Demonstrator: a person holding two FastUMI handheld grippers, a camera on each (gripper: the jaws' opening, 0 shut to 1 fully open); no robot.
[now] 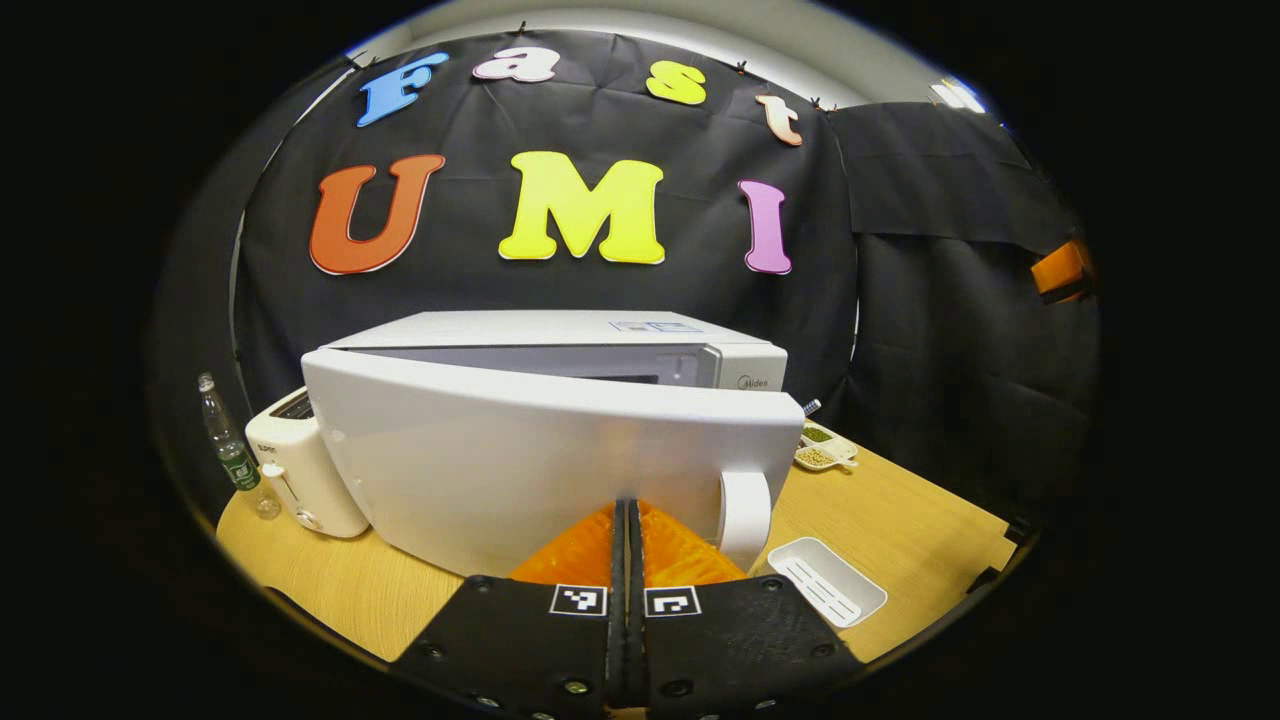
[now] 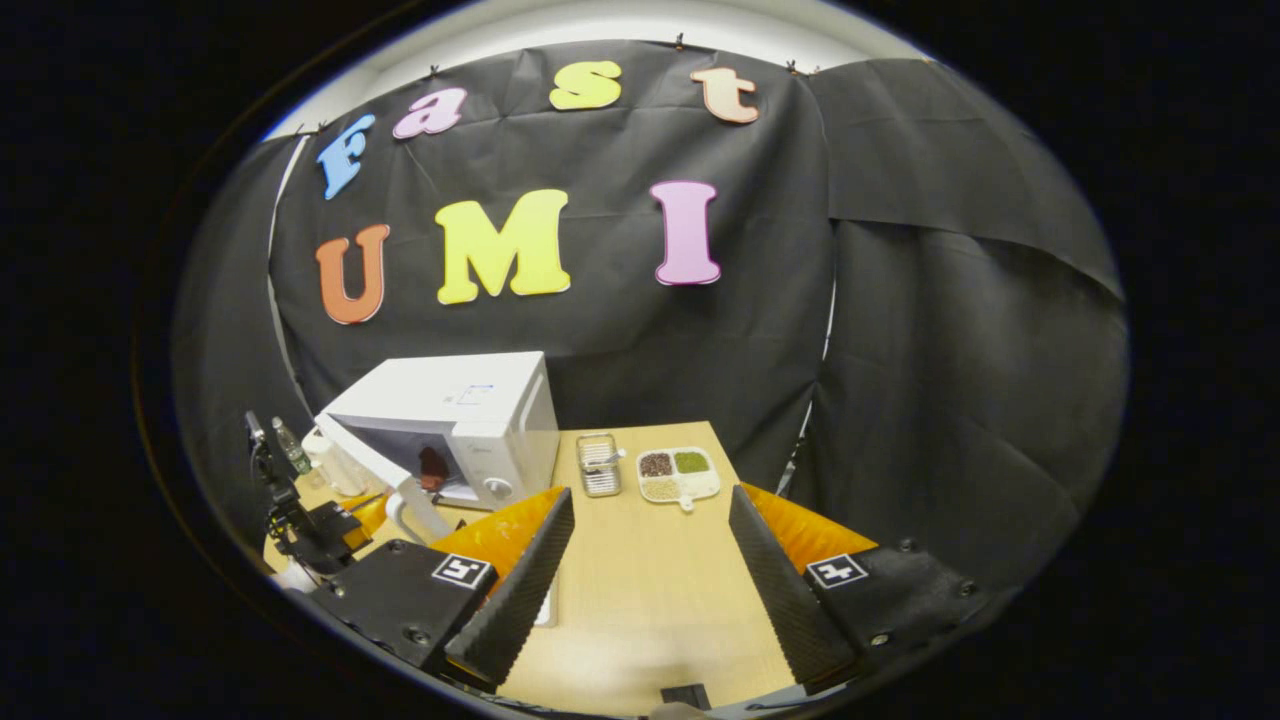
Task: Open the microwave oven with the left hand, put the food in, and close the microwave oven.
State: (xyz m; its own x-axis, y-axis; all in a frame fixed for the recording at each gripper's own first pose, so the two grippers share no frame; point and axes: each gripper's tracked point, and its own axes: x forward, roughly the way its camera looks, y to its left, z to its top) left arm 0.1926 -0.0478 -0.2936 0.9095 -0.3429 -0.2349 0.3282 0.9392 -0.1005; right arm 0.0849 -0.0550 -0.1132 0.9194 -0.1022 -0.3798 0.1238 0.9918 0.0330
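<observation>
The white microwave [image 1: 560,335] stands on the wooden table with its door [image 1: 520,460] swung partly out, the door's outer face toward me. My left gripper [image 1: 628,512] is shut with nothing between its fingers, and its tips sit at the door's lower face, just left of the white handle [image 1: 745,510]. In the right gripper view the microwave [image 2: 460,400] is at the left with its door [image 2: 372,462] ajar. A dark red piece of food [image 2: 433,468] lies inside the cavity. My right gripper [image 2: 645,600] hangs open and empty over the table.
A white toaster [image 1: 300,470] and a clear bottle [image 1: 230,450] stand left of the microwave. An empty white tray [image 1: 825,580] lies right of my left gripper. A sectioned dish of beans [image 2: 678,473] and a small metal basket [image 2: 598,465] sit on the wooden table [image 2: 650,580] beyond the right gripper.
</observation>
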